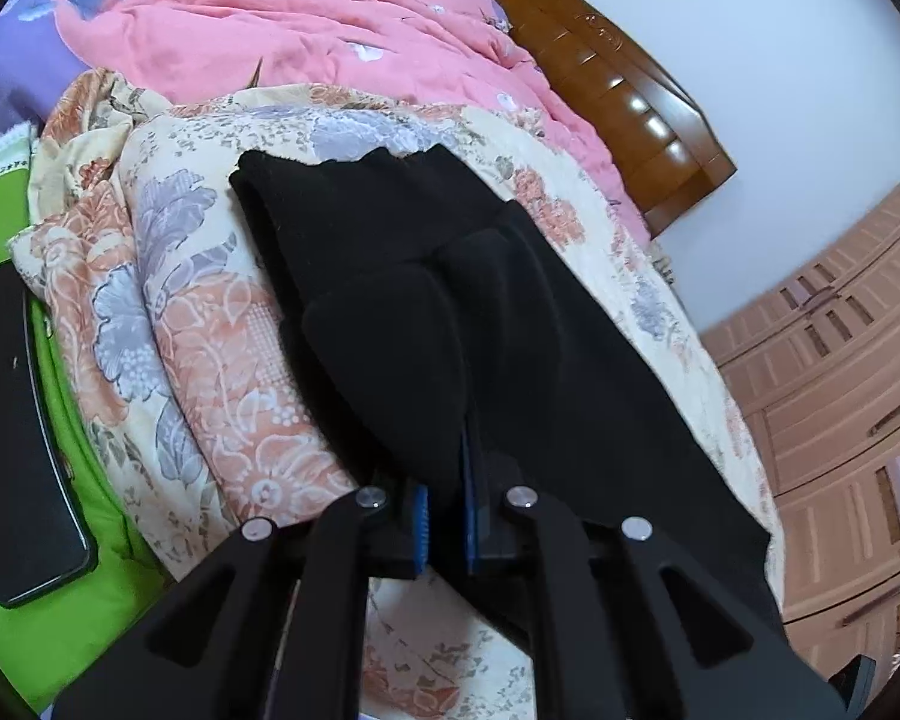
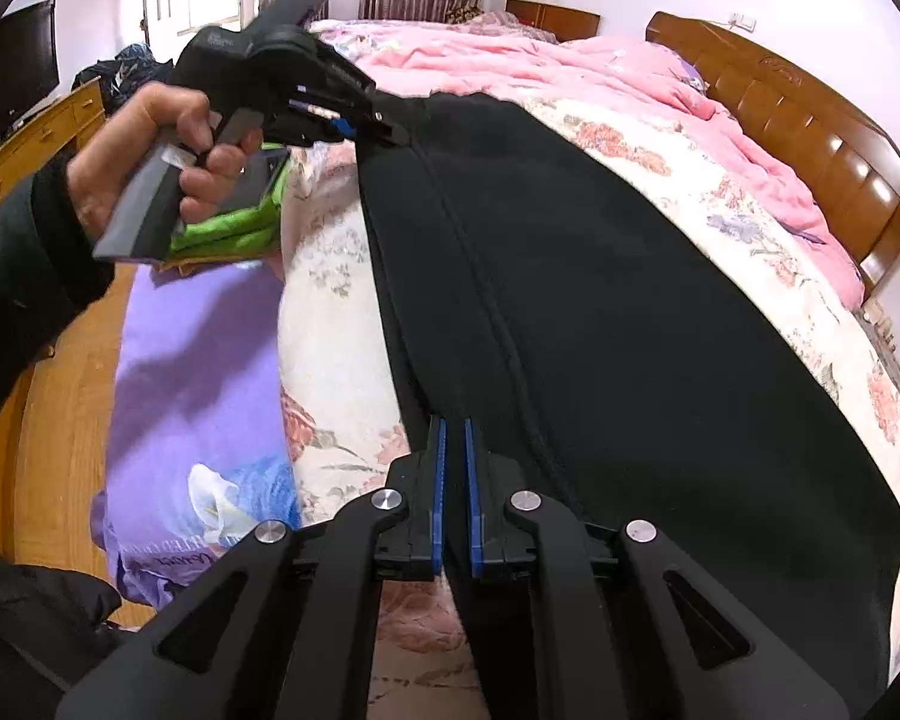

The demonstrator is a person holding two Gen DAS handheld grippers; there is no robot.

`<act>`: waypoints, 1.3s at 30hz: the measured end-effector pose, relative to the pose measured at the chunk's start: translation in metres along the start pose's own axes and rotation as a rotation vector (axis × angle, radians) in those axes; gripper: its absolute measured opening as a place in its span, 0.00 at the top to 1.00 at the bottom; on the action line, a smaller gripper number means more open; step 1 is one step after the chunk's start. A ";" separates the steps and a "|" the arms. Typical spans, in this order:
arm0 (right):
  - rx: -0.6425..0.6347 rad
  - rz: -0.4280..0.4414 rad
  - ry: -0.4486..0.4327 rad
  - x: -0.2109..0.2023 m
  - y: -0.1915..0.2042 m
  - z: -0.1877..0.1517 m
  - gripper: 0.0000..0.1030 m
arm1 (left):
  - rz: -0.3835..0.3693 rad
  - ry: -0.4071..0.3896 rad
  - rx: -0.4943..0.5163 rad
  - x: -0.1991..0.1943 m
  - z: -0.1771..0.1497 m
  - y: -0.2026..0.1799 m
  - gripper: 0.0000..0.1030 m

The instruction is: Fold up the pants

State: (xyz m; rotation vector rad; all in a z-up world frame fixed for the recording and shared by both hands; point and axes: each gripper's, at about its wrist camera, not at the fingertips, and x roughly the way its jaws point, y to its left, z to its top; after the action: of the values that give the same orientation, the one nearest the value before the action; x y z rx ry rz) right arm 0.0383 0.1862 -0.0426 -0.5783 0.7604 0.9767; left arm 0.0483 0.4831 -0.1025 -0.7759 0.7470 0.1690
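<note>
Black pants (image 2: pixel 600 312) lie stretched along a floral quilt (image 2: pixel 750 252) on the bed. My right gripper (image 2: pixel 455 438) is shut on the near edge of the pants, beside a lengthwise seam. My left gripper (image 1: pixel 447 480) is shut on a bunched fold of the pants (image 1: pixel 402 300); in the right wrist view it (image 2: pixel 390 132) grips the far end, held by a hand. The fabric hides the left fingertips.
A pink duvet (image 1: pixel 306 30) lies behind the quilt. A wooden headboard (image 2: pixel 810 138) stands at the right. A black phone (image 1: pixel 18 438) rests on green cloth (image 1: pixel 90 540). A purple sheet (image 2: pixel 198 360) hangs at the bed's side above the wooden floor (image 2: pixel 48 450).
</note>
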 end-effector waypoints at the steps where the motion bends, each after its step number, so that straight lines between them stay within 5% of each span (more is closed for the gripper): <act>1: 0.003 0.001 0.002 0.003 0.001 -0.003 0.93 | 0.009 -0.001 -0.003 0.000 -0.002 0.000 0.92; 4: 0.018 0.018 0.013 0.002 0.000 -0.003 0.85 | 0.055 -0.004 0.009 -0.006 -0.005 -0.003 0.80; 5: 0.021 0.029 0.023 0.000 0.000 -0.002 0.82 | 0.086 -0.006 0.018 -0.010 -0.005 -0.006 0.64; 6: 0.021 0.035 0.034 -0.003 0.000 -0.001 0.79 | 0.137 -0.018 0.026 -0.017 -0.005 -0.009 0.33; 8: 0.035 0.060 0.018 -0.012 -0.001 -0.001 0.62 | 0.259 -0.127 0.043 -0.040 -0.002 -0.018 0.14; 12: 0.146 0.089 -0.048 -0.027 -0.013 -0.002 0.45 | 0.175 -0.223 0.169 -0.063 0.003 -0.048 0.14; 14: 0.209 0.046 -0.065 -0.034 -0.021 -0.005 0.36 | 0.082 -0.190 0.249 -0.057 -0.005 -0.072 0.12; 17: 0.275 -0.001 -0.053 -0.044 -0.031 -0.018 0.35 | 0.036 -0.098 0.391 -0.038 -0.036 -0.113 0.12; 21: 0.326 -0.096 -0.062 -0.070 -0.041 -0.044 0.25 | -0.044 -0.008 0.604 -0.020 -0.111 -0.170 0.12; 24: 0.390 -0.203 -0.068 -0.093 -0.055 -0.073 0.22 | -0.058 0.013 0.746 -0.012 -0.159 -0.198 0.11; 28: 0.529 -0.288 -0.017 -0.109 -0.081 -0.122 0.19 | 0.036 0.065 0.932 0.017 -0.214 -0.214 0.09; 30: 0.594 -0.289 0.086 -0.103 -0.092 -0.151 0.19 | 0.036 0.036 0.924 0.022 -0.217 -0.210 0.01; 32: 0.610 -0.233 0.045 -0.114 -0.090 -0.172 0.18 | 0.026 0.087 0.877 0.028 -0.206 -0.206 0.01; 36: 0.516 -0.252 0.079 -0.130 -0.070 -0.182 0.19 | 0.101 0.114 0.892 0.024 -0.204 -0.221 0.03; 39: 0.566 -0.250 0.034 -0.155 -0.077 -0.184 0.19 | 0.005 0.080 0.959 0.004 -0.211 -0.265 0.02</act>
State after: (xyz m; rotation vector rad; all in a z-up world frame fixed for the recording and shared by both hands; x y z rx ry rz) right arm -0.0026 -0.0625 -0.0259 -0.1871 0.9232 0.4865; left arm 0.0415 0.1485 -0.0534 0.1335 0.7945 -0.2161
